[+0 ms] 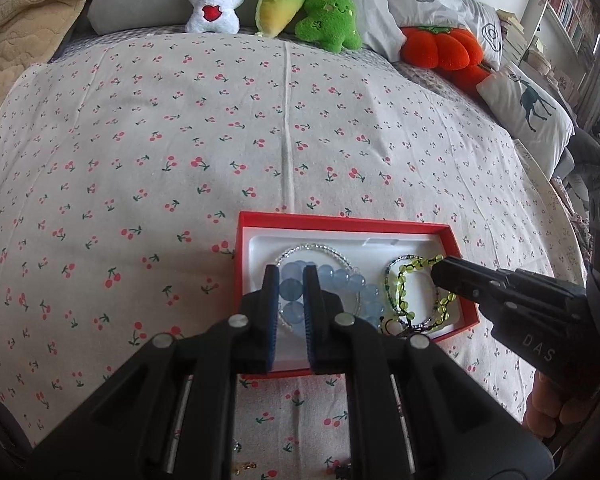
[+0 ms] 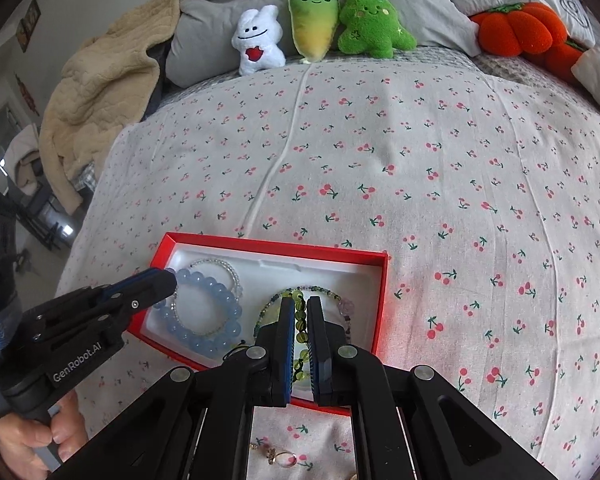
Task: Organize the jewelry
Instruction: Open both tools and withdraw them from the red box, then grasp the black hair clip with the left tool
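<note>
both bracelets are going into the red cardboard box with a white inside [image 1: 458, 242]. the left claw [image 1: 291, 280] pinches the blue round-bead bracelet [image 2: 204, 312]. the right claw [image 2: 301, 312] pinches the green bead bracelet [image 1: 404, 292]. next, i think, let go.

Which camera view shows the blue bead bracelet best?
The right wrist view: there the blue bead bracelet lies almost whole in the red box, only the left gripper covers its edge. In the left wrist view the bracelet is partly hidden behind that gripper's own fingers.
</note>
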Action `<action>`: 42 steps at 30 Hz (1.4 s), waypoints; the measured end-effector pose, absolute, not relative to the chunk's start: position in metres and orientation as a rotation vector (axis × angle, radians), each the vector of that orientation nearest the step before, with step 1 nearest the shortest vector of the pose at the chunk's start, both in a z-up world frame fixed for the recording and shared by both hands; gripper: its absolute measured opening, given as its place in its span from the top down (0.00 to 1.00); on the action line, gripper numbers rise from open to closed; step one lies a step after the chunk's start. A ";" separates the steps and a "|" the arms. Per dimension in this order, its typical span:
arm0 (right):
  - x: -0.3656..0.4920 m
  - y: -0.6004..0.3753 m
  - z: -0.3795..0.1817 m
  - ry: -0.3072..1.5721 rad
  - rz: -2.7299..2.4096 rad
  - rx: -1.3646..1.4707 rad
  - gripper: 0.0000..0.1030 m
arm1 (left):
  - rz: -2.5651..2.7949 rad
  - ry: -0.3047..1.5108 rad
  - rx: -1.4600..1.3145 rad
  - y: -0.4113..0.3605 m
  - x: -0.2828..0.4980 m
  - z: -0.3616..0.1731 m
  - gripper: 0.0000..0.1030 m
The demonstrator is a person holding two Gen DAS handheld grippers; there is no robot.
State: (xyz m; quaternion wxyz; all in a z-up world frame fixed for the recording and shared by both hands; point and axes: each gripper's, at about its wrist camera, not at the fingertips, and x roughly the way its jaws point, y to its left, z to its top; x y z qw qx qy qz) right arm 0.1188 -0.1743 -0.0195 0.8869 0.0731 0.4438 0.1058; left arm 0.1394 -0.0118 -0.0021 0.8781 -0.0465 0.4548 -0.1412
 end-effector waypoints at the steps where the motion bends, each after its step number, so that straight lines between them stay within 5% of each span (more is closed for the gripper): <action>1: 0.119 -0.174 -0.019 0.926 0.218 0.149 0.93 | -0.298 0.949 -0.094 -0.012 0.139 -0.001 0.87; 4: 0.117 -0.174 -0.014 0.915 0.200 0.142 0.88 | -0.302 0.938 -0.085 -0.013 0.134 0.007 0.84; 6: 0.114 -0.174 -0.007 0.899 0.191 0.129 0.83 | -0.307 0.928 -0.078 -0.012 0.129 0.014 0.72; 8: 0.108 -0.176 -0.002 0.886 0.182 0.127 0.62 | -0.297 0.916 -0.060 -0.011 0.122 0.019 0.61; 9: 0.104 -0.178 0.001 0.872 0.172 0.128 0.41 | -0.292 0.913 -0.052 -0.010 0.118 0.021 0.55; 14: 0.079 -0.185 0.016 0.837 0.162 0.108 0.33 | -0.250 0.913 -0.009 0.000 0.098 0.023 0.36; 18: 0.055 -0.186 0.026 0.806 0.157 0.073 0.16 | -0.221 0.917 0.015 0.007 0.079 0.020 0.20; 27: 0.012 -0.185 0.020 0.825 0.158 0.005 0.05 | -0.207 0.957 0.076 0.019 0.039 0.006 0.01; 42: -0.033 -0.180 -0.060 0.991 0.163 -0.128 0.00 | -0.249 1.073 0.198 0.028 0.000 -0.056 0.01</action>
